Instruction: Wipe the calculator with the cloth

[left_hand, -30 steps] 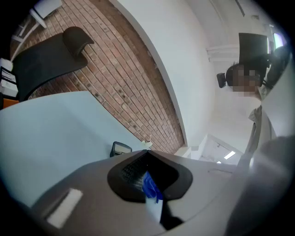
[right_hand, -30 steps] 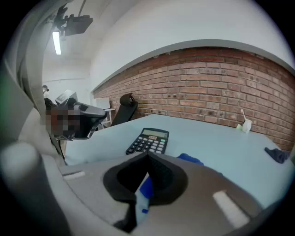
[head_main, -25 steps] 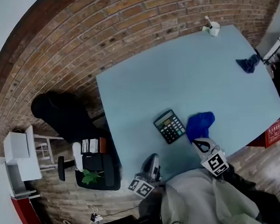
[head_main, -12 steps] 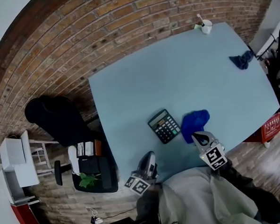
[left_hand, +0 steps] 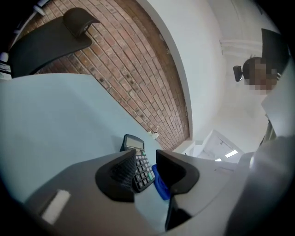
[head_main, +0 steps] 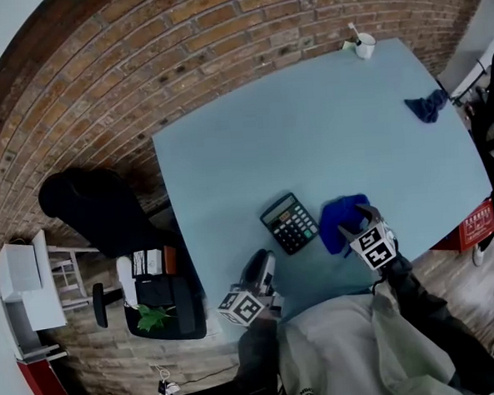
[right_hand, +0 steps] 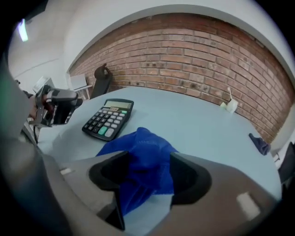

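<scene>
Near the front edge of the pale blue table [head_main: 309,122], below a brick wall [head_main: 138,57], calculator [head_main: 292,222] and blue cloth [head_main: 340,216] lie side by side. The right gripper [head_main: 354,227] has jaws just opened, astride the cloth without pressing it. The left gripper [head_main: 264,261] has jaws just parted, empty. A white cup [head_main: 364,46] stands at the far corner.

The left gripper [left_hand: 145,157], jaws just opening and gripping nothing, faces the calculator [left_hand: 139,167] and blue cloth [left_hand: 160,185] on the tabletop [left_hand: 60,124].

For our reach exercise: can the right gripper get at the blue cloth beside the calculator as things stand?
Probably yes: the right gripper has just been opening its jaws, the cloth lies between them, not yet gripped, and nothing stands in the way.
</scene>
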{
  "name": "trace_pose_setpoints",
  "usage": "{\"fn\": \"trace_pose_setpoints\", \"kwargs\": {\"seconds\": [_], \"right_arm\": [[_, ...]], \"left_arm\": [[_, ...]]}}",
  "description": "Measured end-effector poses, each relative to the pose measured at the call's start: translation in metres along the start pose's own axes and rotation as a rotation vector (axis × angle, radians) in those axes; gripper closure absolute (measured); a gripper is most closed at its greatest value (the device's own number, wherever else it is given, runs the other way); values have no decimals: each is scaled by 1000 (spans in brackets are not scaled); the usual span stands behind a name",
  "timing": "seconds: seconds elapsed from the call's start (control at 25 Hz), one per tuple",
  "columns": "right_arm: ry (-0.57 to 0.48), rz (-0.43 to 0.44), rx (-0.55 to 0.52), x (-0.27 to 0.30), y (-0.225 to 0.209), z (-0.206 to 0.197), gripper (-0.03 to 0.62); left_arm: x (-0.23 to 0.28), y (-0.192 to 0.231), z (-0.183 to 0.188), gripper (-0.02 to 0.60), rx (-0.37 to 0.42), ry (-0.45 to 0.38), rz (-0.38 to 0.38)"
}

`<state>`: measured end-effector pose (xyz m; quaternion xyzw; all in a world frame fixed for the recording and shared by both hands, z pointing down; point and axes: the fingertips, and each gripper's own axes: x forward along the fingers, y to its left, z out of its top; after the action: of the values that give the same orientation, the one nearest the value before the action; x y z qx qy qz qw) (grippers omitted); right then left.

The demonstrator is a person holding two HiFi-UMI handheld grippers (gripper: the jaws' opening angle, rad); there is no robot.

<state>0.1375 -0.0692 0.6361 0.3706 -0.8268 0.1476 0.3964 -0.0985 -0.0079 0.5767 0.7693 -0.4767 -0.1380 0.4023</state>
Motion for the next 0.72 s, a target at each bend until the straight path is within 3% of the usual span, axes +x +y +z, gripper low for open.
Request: {"fn": "trace_pose_setpoints", "kwargs": {"seconds": [0.08,0.2,0.32,0.44,0.56,0.72], "right_arm": [[38,18,-48,9,7,-3,343],[25,60,-81,16,16,3,461],[-78,39,-24,7,8,23,488],[-248,15,-26,-11,7,79,493],[-261,120,-130,9,43,123,493],[-132,325,-334,36,129,123,493]], "left_arm": [[9,6,-1,439,-32,8,8],[23,18,8,400,-61,-18,14],[36,27,23,386,-93,-66,13],[57,31,38,334,-72,-57,-4],[79,35,53,308,-34,-53,-23],[104,29,58,308,-24,-60,-79]]}}
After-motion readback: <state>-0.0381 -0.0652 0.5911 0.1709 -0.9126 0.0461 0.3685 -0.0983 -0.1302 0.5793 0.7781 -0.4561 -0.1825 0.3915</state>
